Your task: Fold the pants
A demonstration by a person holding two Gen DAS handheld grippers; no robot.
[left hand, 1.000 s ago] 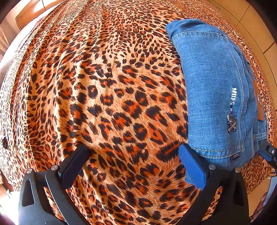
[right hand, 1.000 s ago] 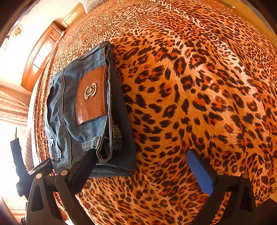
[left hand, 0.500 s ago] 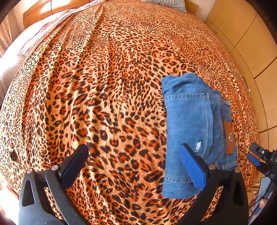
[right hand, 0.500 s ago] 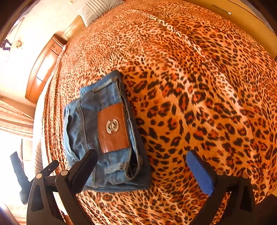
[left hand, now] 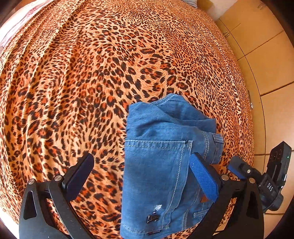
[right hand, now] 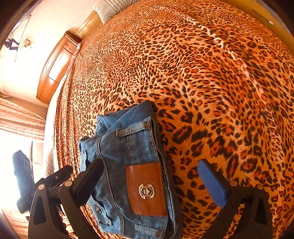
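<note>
The blue jeans (left hand: 156,165) lie folded into a compact stack on the leopard-print bedspread (left hand: 91,73). In the right wrist view the jeans (right hand: 128,156) show a brown leather patch (right hand: 146,189) and belt loops on top. My left gripper (left hand: 141,172) is open and empty, raised over the stack's left part. My right gripper (right hand: 152,180) is open and empty, raised over the stack's right edge. Neither touches the denim. The right gripper also shows at the right of the left wrist view (left hand: 257,176).
The bedspread covers a wide bed. A wooden headboard (right hand: 55,73) and a pillow (right hand: 110,7) are at the far end. Tan wardrobe doors (left hand: 266,55) stand past the bed's right side. A bright curtained window (right hand: 18,119) is at left.
Both grippers have lifted and pulled back from the folded jeans, so the stack looks smaller and lower in both views. The jeans have stayed in place.
</note>
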